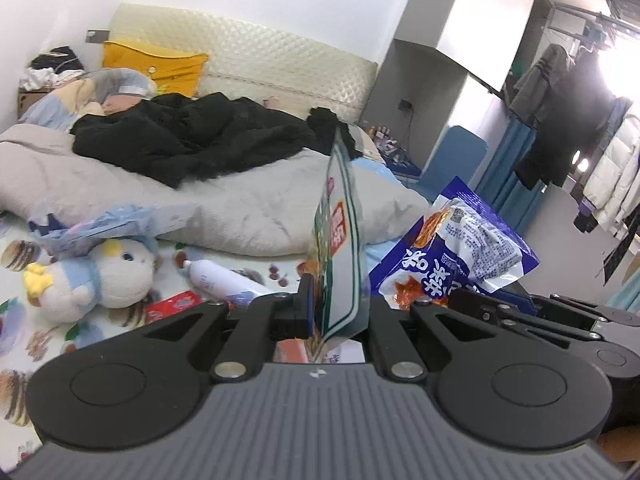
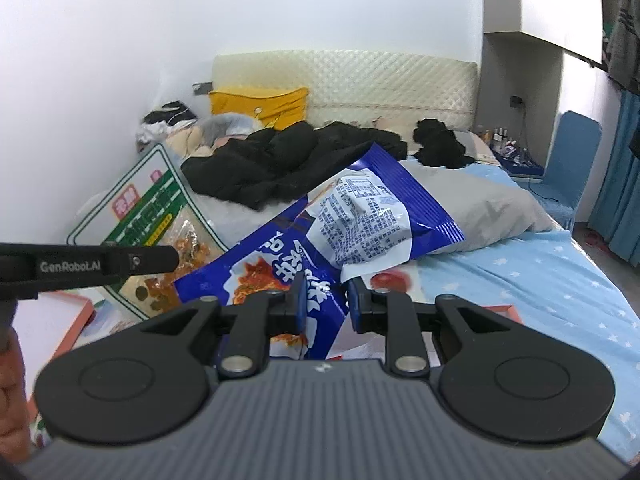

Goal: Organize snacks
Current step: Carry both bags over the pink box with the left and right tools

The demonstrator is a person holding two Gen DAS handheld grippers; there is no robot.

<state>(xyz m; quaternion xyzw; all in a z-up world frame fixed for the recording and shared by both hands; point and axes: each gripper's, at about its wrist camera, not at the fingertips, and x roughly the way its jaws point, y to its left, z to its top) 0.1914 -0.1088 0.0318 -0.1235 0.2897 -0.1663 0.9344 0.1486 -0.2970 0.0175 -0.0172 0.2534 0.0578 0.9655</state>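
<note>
Left gripper clamps a green-and-white plastic snack bag upright; right gripper pinches a crinkled blue foil snack bag beside it. Both bags hang above the bed, over an orange-rimmed tray, so sorting looks barely begun.

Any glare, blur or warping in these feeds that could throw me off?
Left wrist view: blown-out window glare at upper right washes out the hanging clothes; the green-and-white snack bag in the left tongs is sharp. Right wrist view: even light, no glare; fisheye bends the edges, and the blue-and-white snack bag reads clearly.
</note>
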